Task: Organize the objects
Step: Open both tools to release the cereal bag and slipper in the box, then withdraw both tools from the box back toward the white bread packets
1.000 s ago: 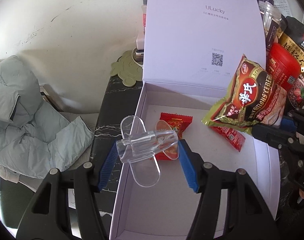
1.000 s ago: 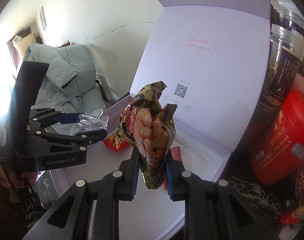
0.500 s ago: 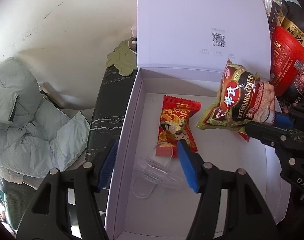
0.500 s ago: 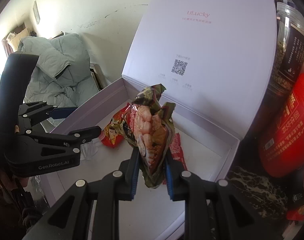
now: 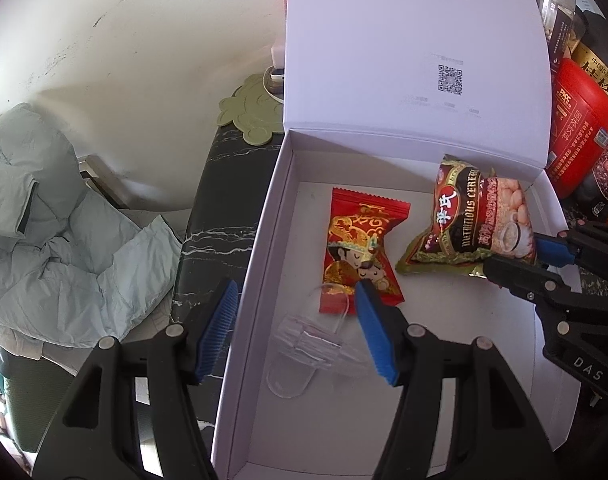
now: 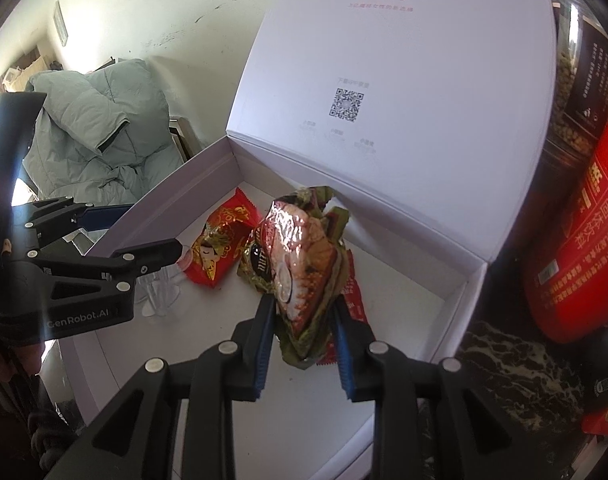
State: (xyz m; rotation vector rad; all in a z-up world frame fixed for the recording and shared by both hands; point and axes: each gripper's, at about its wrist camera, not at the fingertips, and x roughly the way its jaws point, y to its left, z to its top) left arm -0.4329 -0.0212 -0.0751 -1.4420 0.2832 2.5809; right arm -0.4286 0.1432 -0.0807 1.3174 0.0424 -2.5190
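A white box (image 5: 260, 248) with its lid up stands on a dark marble counter. Inside it lie a clear plastic clip (image 5: 304, 344), a red candy packet (image 5: 360, 248) and a small red sachet (image 6: 354, 292). My left gripper (image 5: 296, 328) is open and empty above the clip, straddling the box's left wall. My right gripper (image 6: 302, 312) has its jaws spread a little around a cereal packet (image 6: 300, 264), which rests low in the box; it also shows in the left wrist view (image 5: 480, 228).
A red canister (image 5: 580, 128), dark jars (image 6: 580, 80) and snack bags crowd the counter right of the box. A green mat (image 5: 252, 112) lies behind it. A grey-green padded jacket (image 5: 44, 216) lies off the counter's left edge.
My left gripper opened and dropped the clear clip into the box. My right gripper lowered the cereal packet into the box and its jaws have just widened.
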